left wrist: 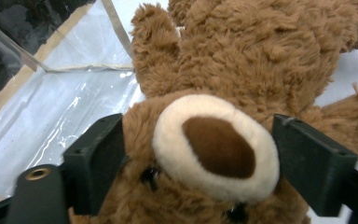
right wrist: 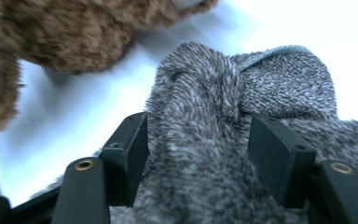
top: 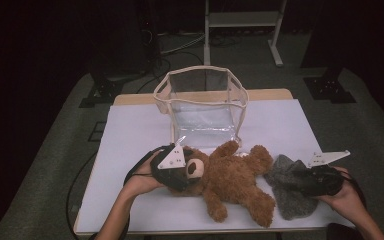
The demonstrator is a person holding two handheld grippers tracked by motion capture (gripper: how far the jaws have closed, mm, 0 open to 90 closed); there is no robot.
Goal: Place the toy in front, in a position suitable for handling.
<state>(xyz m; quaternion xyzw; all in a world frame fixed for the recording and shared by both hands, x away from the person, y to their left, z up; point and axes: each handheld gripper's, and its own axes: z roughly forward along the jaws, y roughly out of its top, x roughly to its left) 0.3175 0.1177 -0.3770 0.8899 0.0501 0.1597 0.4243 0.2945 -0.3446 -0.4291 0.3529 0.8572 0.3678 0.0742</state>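
Right tongs (right wrist: 193,154) straddle grey knit (right wrist: 242,93) (near table's front edge (top: 200,231)).

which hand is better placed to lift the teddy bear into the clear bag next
Left. The left gripper already straddles the brown plush teddy bear's head, beside the clear plastic bag. The right gripper sits over the grey knitted cloth.

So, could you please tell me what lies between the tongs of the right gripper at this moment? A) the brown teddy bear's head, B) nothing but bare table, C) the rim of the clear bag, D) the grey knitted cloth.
D: in the right gripper view the tongs of the right gripper stand either side of a fold of the grey knitted cloth, while the teddy bear lies beside it.
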